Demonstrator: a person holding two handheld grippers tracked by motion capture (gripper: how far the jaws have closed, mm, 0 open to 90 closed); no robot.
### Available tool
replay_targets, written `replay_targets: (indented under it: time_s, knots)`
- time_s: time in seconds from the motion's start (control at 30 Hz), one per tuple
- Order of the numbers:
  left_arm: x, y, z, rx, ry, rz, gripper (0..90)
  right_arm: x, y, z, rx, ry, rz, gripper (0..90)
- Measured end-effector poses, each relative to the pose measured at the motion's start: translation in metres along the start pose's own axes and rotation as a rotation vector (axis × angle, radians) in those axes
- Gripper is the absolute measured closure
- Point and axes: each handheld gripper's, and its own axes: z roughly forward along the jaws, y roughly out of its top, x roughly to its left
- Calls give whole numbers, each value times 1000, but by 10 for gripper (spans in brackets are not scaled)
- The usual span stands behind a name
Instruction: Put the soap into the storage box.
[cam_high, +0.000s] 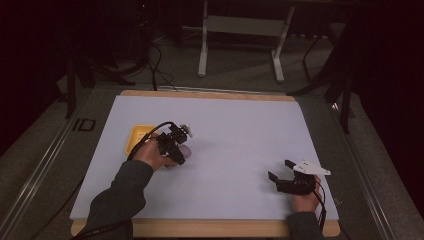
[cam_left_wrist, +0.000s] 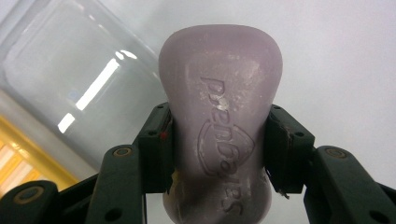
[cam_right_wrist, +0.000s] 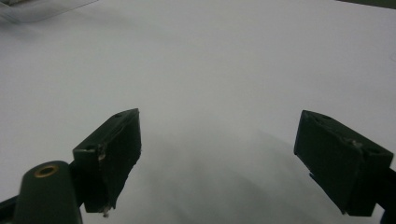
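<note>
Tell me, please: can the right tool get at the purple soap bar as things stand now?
Probably not directly. The soap bar is clamped in the left tool, whose pads cover both its sides. The right tool stands open, apart on the white mat, with nothing between.

env: I read lab/test bay | cue: cables (cam_high: 150, 55) upper left, metal stand (cam_high: 240, 40) top centre, white-topped table (cam_high: 240, 125) mid-frame

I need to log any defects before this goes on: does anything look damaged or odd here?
The lilac soap bar clamped in the left gripper has whitish scuffs across its embossed logo. Otherwise nothing stands out.
</note>
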Motion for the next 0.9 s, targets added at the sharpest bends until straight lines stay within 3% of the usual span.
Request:
replay_targets:
  time_s: [0.33,0.57,0.9]
  knots:
    - [11,0,-7,-6,18,-30,502,0,0,0,-1,0,1,146]
    - [22,-1,-10,-18,31,-82,501,0,0,0,-1,0,1,146]
    - [34,-1,-11,-24,43,-125,502,0,0,0,0,-1,1,146]
